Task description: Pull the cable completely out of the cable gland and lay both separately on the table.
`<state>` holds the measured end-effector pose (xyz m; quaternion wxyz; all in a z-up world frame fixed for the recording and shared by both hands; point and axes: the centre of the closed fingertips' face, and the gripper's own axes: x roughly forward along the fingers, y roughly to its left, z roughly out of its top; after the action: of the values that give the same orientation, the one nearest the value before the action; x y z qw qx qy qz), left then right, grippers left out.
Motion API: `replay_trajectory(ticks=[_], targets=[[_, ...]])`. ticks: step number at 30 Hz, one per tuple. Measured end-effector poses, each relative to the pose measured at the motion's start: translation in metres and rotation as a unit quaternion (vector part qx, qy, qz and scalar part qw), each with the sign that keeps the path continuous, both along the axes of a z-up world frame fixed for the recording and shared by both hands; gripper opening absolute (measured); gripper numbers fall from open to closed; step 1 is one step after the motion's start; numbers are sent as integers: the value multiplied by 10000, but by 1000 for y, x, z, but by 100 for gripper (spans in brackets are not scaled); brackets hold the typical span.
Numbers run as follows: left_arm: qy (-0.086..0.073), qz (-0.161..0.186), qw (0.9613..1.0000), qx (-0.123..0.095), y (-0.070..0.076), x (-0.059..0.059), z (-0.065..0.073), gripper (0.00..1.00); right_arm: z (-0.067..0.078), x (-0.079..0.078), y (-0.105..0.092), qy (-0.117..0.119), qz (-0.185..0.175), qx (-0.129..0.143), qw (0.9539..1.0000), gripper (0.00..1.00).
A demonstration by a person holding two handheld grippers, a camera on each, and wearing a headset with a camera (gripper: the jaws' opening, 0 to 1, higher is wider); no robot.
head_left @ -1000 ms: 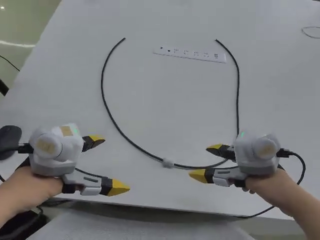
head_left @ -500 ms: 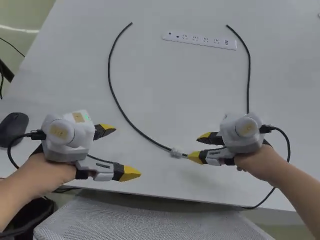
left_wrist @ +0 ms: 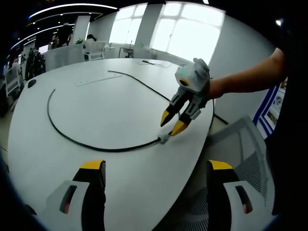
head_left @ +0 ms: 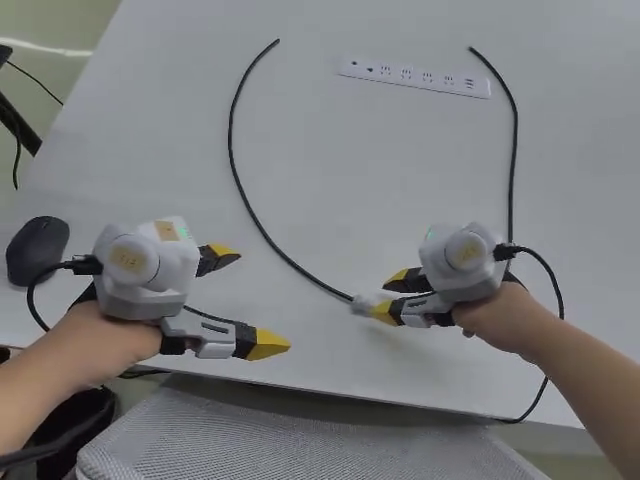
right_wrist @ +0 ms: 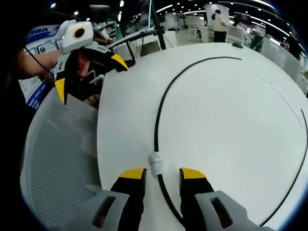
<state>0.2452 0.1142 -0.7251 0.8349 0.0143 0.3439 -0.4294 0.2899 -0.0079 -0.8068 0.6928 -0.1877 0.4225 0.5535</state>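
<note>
One black cable [head_left: 241, 190] is lying on the white table [head_left: 130, 130] in a wide U, its two ends pointing toward the far edge, and one small white cable gland [head_left: 361, 300] is sitting threaded on it at the near bottom of the loop, right of centre. The right gripper [head_left: 386, 295] is hovering low at the gland with its jaws parted; in the right gripper view the gland is lying just ahead of the two yellow tips, in line with the gap between them, and nothing is being squeezed. The left gripper [head_left: 250, 300] is hanging at the near left, well apart from the cable, jaws spread wide and holding nothing. The gland is looking like a light, hard plastic piece that will probably skate on the smooth tabletop, so it is asking for a firm pinch across its body. The cable is looking thin, limp and light, so it is best taken just beside the gland and drawn straight along its own line, since the seal may be gripping it. Farther off, one power strip [head_left: 415, 77] is resting near the far edge and one mouse [head_left: 38, 247] at the left.
</note>
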Motion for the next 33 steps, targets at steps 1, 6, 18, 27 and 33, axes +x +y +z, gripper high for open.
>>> replay_trajectory(ticks=[1,6,18,27,33], targets=[[5,-10,10000,8,0,0,-1,86,-2,-1,0,1,61,-52,10000,23],[38,-45,10000,-12,0,-3,-3,85,-8,-3,4,16,227,-174,9996,18],[88,-86,9999,-36,3,-9,-5,83,-15,-8,6,85,388,-313,9987,12],[147,-106,9998,-68,1,-16,-7,81,-16,-10,7,-172,520,-390,9977,9],[131,-158,9998,-85,-4,-17,-6,80,-8,-13,10,-150,541,-329,9979,7]])
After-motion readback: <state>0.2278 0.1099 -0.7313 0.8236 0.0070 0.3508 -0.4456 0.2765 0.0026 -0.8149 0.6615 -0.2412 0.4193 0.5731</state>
